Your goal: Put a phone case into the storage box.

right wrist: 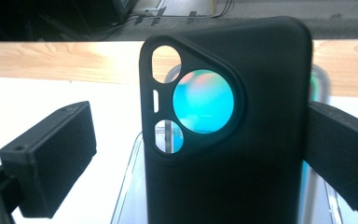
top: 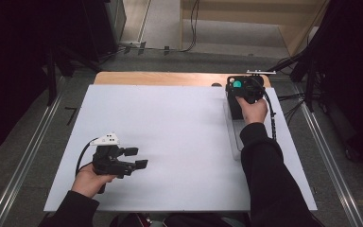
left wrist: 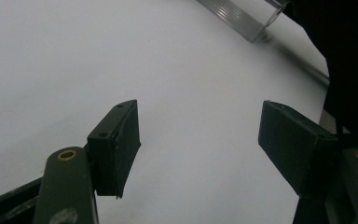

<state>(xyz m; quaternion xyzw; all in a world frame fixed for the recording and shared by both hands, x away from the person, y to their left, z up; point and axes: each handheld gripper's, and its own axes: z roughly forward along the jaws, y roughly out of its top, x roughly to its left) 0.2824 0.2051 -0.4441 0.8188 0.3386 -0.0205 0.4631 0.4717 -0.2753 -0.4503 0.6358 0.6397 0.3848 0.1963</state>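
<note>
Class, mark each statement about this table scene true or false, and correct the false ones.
1. A black phone case stands upright between the right gripper's jaws. True.
2. The left gripper holds the phone case. False: its jaws are open over the bare white board.
3. The case has a large round cutout showing teal. True.
4. The right gripper's left jaw presses the case. False: a gap shows there.
5. The left gripper is at the board's far edge. False: it is near the front.
</note>
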